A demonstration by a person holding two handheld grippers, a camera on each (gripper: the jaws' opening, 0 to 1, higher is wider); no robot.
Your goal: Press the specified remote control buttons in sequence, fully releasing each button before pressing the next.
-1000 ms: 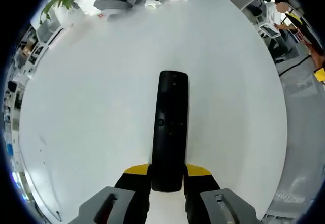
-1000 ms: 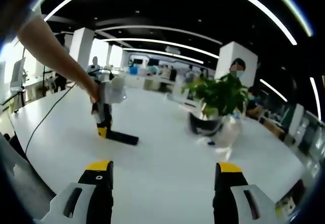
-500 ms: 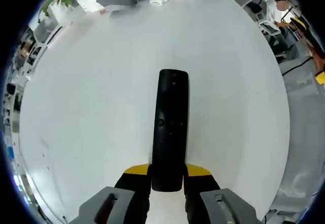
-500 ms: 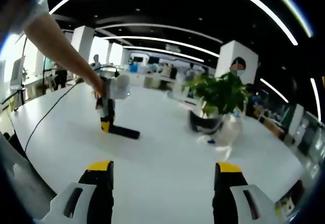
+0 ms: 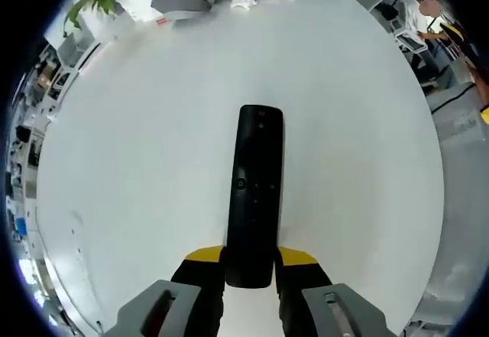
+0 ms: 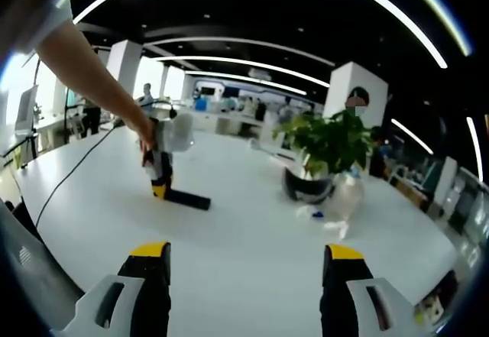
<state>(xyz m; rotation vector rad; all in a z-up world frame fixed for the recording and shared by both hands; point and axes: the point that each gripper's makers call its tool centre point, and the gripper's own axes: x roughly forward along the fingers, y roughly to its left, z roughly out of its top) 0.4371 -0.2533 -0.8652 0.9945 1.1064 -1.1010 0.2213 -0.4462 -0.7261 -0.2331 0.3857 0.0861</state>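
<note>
I log: white worktop (image 5: 137, 161), office beyond; left gripper (image 5: 250, 264) fingers grasping remote control (image 5: 256, 192); right gripper (image 6: 243, 272) fingers released; potted plant (image 6: 325, 153) ahead.

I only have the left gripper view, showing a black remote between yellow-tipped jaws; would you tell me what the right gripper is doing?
Observer: The right gripper is open and holds nothing, its jaws wide apart above the white table.
Operator: How far is it from the remote?
Observer: Well short of it; the slim black remote control lies flat across the table, held at one end by the left gripper.
Operator: Anything else near its path?
Observer: A green potted plant stands to the right, apart from the remote.
</note>
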